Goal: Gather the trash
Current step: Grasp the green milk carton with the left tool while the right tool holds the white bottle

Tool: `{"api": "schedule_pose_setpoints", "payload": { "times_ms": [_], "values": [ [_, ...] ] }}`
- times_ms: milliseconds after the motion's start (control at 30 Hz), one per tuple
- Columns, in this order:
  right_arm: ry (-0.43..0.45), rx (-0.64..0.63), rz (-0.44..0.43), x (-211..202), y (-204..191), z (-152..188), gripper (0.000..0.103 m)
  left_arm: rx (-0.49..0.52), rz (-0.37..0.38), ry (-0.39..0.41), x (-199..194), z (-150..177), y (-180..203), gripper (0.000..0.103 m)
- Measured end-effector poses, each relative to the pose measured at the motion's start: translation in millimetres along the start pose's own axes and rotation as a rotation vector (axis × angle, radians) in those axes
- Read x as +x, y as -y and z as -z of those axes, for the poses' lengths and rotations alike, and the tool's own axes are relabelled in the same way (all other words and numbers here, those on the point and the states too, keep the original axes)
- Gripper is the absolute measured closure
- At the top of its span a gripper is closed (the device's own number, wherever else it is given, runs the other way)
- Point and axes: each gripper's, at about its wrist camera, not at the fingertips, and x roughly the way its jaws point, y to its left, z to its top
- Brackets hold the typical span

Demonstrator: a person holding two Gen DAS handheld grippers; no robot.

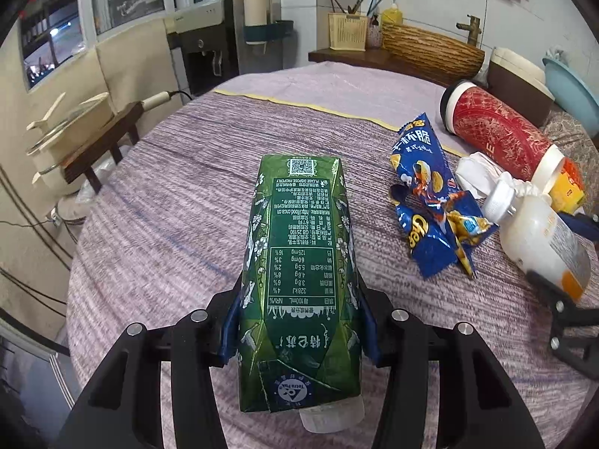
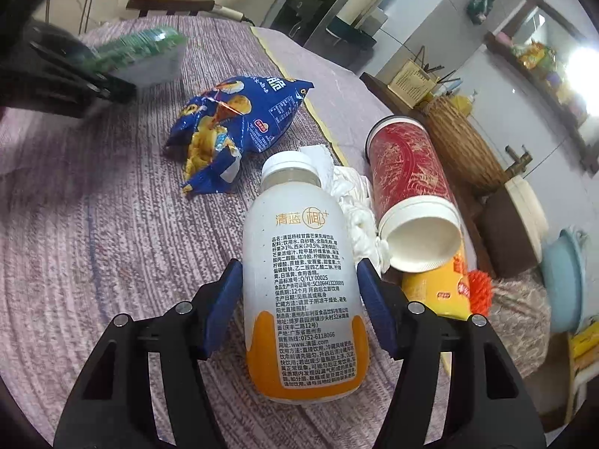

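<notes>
1. The left gripper (image 1: pixel 299 321) was closed on a green milk carton (image 1: pixel 299 262). Its blue pads (image 1: pixel 229 333) pressed on both sides of the carton's lower half, and the carton pointed straight away from the gripper, above the purple striped tablecloth (image 1: pixel 168 205).
2. The right gripper (image 2: pixel 299 299) had a white and orange drink bottle (image 2: pixel 299 280) between its fingers. The bottle's white cap pointed away from the gripper. The blue pads (image 2: pixel 224 299) sat against the bottle's sides and appeared to grip it, though on the right side I could not tell for sure that the pad touched.
3. The left wrist view showed the printed back of the carton and its cap end close to the camera. It also showed the bottle from the side, far to the right of the left gripper. The right wrist view showed the carton only as a blurred green shape at the far left, but it showed the bottle's label clearly.
4. Beyond the right gripper, to the left of the bottle, lay a crumpled blue snack bag (image 2: pixel 232 127). A crumpled white tissue (image 2: pixel 355 202) lay just behind the bottle, to its right. A red cylinder can (image 2: pixel 408 172) lay on its side to the right, with its white open end toward the gripper, and a yellow box (image 2: pixel 438 288) lay under that end.
5. A woven basket (image 1: pixel 430 48) stood far behind the can, at the table's edge.
</notes>
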Motion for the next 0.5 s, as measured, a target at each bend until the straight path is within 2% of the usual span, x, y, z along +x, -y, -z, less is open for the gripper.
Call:
{"api": "schedule_pose_setpoints", "payload": {
  "times_ms": [200,300,500],
  "values": [
    [0.097,0.066,0.019,-21.8,3.6,8.9,0.041,-0.014,-0.025,0.142,-57.9,17.5,1.5,0.053],
    [0.145,0.11,0.002,-44.4,8.5,20.6,0.042,-0.013,0.013,0.207,-87.0,26.7,13.1,0.053],
    [0.147,0.158,-0.064,-73.2,8.1,56.7,0.042,0.015,0.069,0.286,-124.1,44.6,51.4,0.053]
  ]
}}
